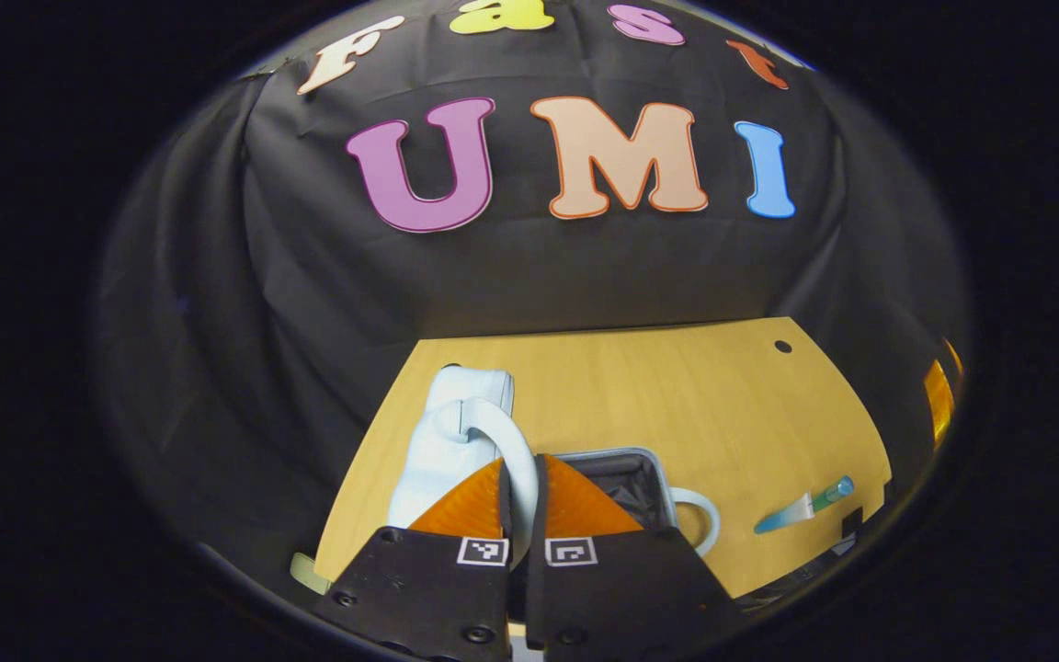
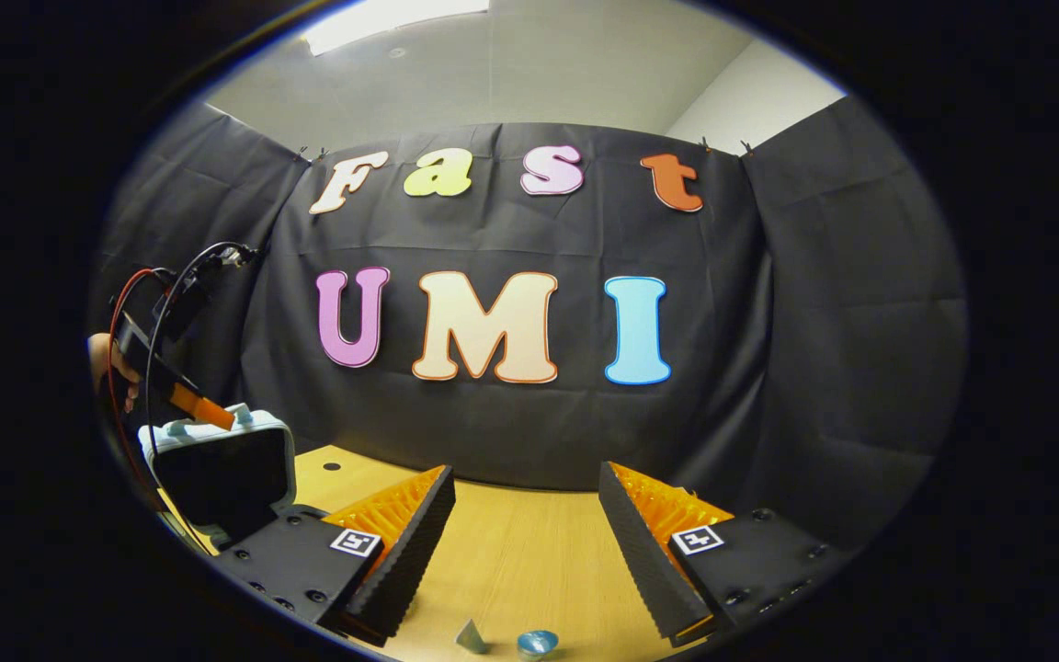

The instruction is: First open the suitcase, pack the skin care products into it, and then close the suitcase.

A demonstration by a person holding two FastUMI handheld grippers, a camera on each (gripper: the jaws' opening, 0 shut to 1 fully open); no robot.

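The left gripper (image 1: 522, 501) pinches the suitcase (image 1: 456, 441) lid handle; the tube (image 2: 529, 642) lies just below the wide-open, empty right gripper (image 2: 525, 515).

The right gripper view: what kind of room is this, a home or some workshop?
Probably a small recording booth set up indoors: black cloth hangs as walls around a wooden table, a plain ceiling shows above, and a pale suitcase stands open on the table.
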